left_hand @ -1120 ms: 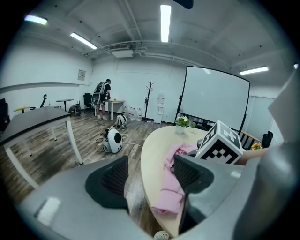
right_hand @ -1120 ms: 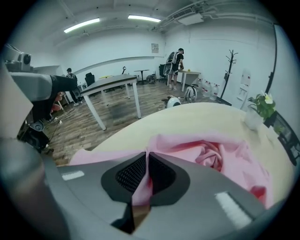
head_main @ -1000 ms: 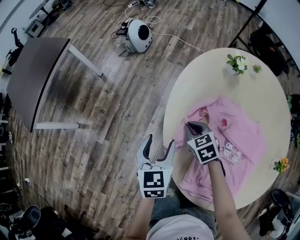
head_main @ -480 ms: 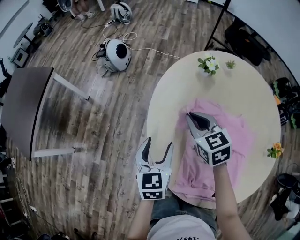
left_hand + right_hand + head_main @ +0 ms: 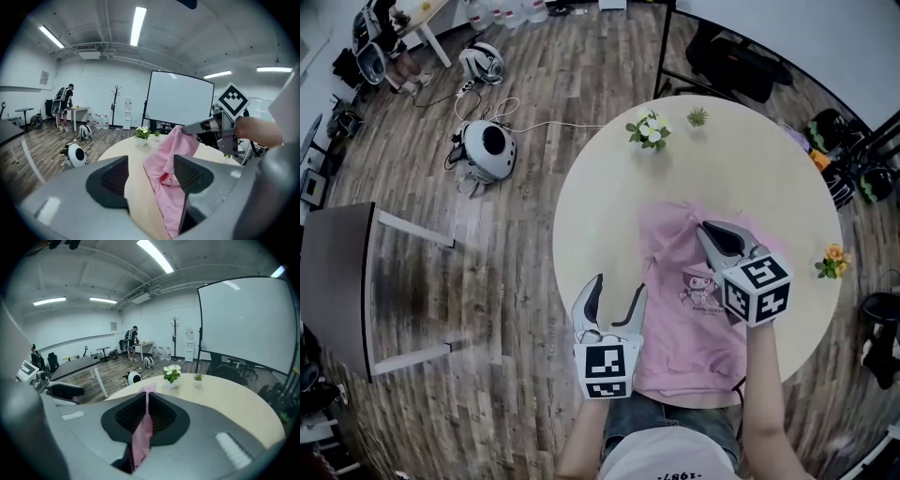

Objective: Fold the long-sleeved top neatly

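Right gripper (image 5: pixel 706 229) — fingers pressed together, pinching pink fold of long-sleeved top (image 5: pixel 689 328), cloth raised off round desk (image 5: pixel 600 206); rest of top lies toward desk's 6 o'clock edge, print up; left gripper (image 5: pixel 616 292) at 8 o'clock edge — fingers spread, gripping nothing; flower pot (image 5: pixel 649 131) at 11 o'clock.

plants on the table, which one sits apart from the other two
The orange-flowered plant, alone at the right edge of the table. The white-flowered plant and the small green plant stand side by side at the far edge.
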Tool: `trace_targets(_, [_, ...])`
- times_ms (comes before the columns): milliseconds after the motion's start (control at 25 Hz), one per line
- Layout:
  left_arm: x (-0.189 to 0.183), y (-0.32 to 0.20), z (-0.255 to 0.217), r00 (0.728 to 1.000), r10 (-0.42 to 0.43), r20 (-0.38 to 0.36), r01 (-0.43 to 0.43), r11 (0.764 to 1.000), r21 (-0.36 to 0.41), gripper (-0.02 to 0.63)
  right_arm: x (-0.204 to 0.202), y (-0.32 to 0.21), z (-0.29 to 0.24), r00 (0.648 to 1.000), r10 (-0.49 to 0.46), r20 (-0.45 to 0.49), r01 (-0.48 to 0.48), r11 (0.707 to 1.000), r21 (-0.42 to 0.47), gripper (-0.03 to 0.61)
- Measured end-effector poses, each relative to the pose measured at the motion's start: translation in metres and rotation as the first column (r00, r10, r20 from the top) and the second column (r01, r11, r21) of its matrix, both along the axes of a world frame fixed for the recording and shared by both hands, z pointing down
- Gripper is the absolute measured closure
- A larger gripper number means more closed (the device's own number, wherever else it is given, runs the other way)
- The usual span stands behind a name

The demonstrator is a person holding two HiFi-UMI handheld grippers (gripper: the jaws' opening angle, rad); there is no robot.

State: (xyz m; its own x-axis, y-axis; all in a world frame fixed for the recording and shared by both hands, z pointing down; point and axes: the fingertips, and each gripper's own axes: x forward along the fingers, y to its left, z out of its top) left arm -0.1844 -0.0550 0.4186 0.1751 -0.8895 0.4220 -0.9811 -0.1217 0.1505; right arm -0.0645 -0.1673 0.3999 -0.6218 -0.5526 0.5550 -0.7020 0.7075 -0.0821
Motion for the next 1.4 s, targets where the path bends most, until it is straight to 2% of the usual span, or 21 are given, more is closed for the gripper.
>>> trace_targets(160, [0.028,-0.01,0.001,0.999,0.052,0.009,-0.051,0.999,-0.007,0.316,0.05,-0.006,0.012,0.996,0.086,0.011,-0.086,0.995,-0.055,0.534])
trace_targets(320, [0.057,-0.015,0.003,0.996,0.093,0.012,-0.092,0.996,-0.022,0.316,0.091,-0.007,0.034,0.987,0.161,0.021,-0.156,0.977,-0.146,0.534])
trace_targets(520, [0.084,-0.022,0.008,0.992,0.127,0.017,-0.126,0.991,-0.043,0.316,0.123,-0.008,0.073,0.976,0.216,0.018,-0.204,0.946,-0.253,0.534])
trace_targets(760, [0.1,-0.025,0.02,0.989,0.145,0.028,-0.142,0.986,-0.085,0.316,0.148,-0.01,0.133,0.961,0.269,-0.059,-0.273,0.899,-0.342,0.526])
trace_targets(880, [0.102,-0.026,0.025,0.988,0.149,0.032,-0.145,0.984,-0.1,0.316,0.157,-0.011,0.16,0.951,0.273,-0.144,-0.306,0.888,-0.342,0.517])
trace_targets(1040, [0.104,-0.027,0.031,0.987,0.155,0.04,-0.149,0.981,-0.12,0.316,0.162,-0.016,0.18,0.939,0.256,-0.229,-0.318,0.901,-0.296,0.503])
trace_targets(1280, [0.107,-0.029,0.037,0.987,0.155,0.042,-0.148,0.98,-0.136,0.316,0.169,-0.022,0.195,0.921,0.265,-0.286,-0.343,0.899,-0.271,0.442])
trace_targets(1400, [0.108,-0.03,0.038,0.987,0.155,0.043,-0.148,0.98,-0.135,0.316,0.175,-0.023,0.18,0.909,0.292,-0.296,-0.359,0.911,-0.203,0.428])
